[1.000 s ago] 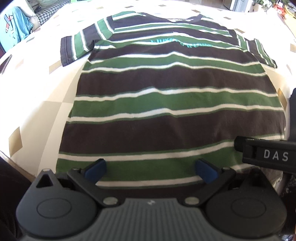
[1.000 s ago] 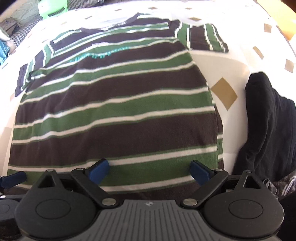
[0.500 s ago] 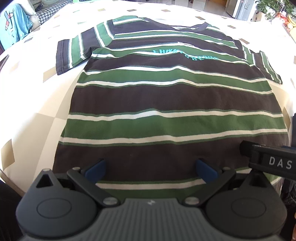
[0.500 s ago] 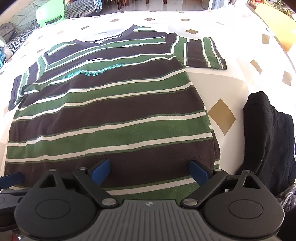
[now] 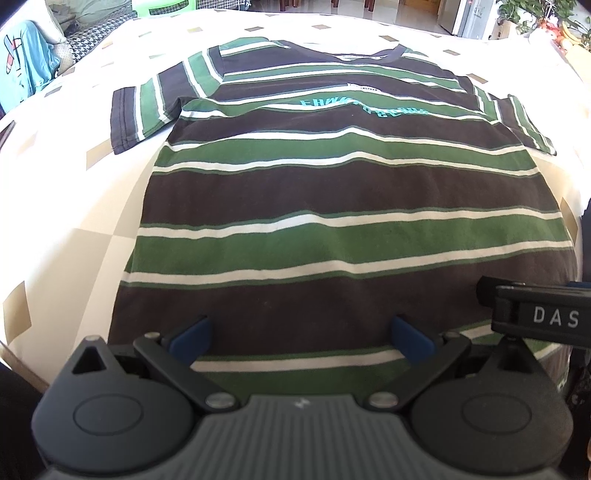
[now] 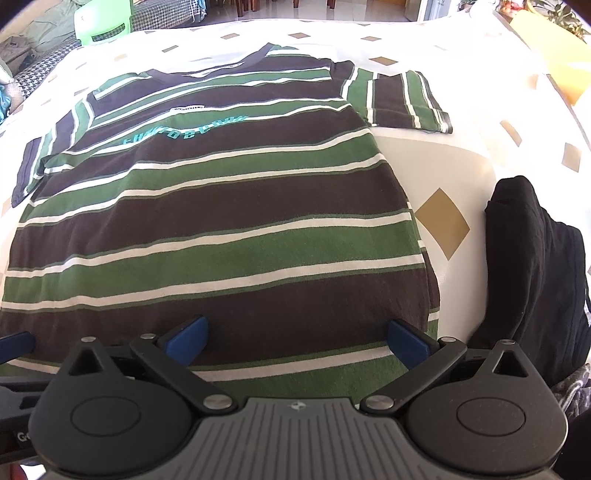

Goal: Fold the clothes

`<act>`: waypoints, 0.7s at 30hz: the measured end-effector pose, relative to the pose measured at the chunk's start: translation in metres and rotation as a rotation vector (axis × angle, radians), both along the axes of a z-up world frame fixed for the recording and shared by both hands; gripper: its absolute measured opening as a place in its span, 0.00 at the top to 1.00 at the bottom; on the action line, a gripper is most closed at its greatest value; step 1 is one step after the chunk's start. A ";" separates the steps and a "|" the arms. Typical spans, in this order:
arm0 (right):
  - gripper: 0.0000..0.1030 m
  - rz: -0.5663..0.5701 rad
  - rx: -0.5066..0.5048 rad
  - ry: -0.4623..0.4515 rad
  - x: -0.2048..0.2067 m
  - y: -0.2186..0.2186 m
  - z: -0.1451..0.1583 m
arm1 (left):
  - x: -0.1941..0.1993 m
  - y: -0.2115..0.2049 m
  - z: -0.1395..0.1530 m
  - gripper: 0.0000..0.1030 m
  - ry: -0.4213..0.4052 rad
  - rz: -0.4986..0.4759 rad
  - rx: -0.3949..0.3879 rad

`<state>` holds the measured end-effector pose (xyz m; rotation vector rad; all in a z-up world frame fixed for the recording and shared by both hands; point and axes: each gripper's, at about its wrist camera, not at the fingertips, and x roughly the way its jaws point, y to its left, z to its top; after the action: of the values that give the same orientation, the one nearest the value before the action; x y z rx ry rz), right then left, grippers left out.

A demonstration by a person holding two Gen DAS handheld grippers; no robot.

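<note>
A brown, green and white striped T-shirt (image 5: 314, 206) (image 6: 207, 229) lies spread flat on the table, collar at the far side, sleeves out to both sides. My left gripper (image 5: 300, 338) hovers over the left part of the near hem, blue pads wide apart, open with nothing clamped. My right gripper (image 6: 297, 339) hangs over the right part of the hem; its jaws are opening and the pads press on nothing, only flat shirt lies beneath. The right gripper (image 5: 535, 317) shows at the left wrist view's right edge.
The table wears a white cloth with tan diamonds (image 5: 74, 192) (image 6: 461, 158). A heap of black clothing (image 6: 528, 266) lies just right of the shirt's hem. A green chair (image 6: 103, 26) and a blue garment (image 5: 22, 70) stand beyond the far-left edge.
Both views now take in more of the collar and far table, and the shirt looks flatter. The right gripper's pads stand a little wider apart than before.
</note>
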<state>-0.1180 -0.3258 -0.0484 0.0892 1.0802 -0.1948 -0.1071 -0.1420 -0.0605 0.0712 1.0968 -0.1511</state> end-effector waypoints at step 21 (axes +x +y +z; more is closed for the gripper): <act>0.09 -0.001 0.067 0.058 0.003 -0.008 0.009 | 0.006 0.004 0.014 0.00 0.033 0.036 -0.008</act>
<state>-0.1149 -0.3342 -0.0392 0.1451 1.1447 -0.1626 -0.1009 -0.1378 -0.0465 0.0422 1.1294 -0.1244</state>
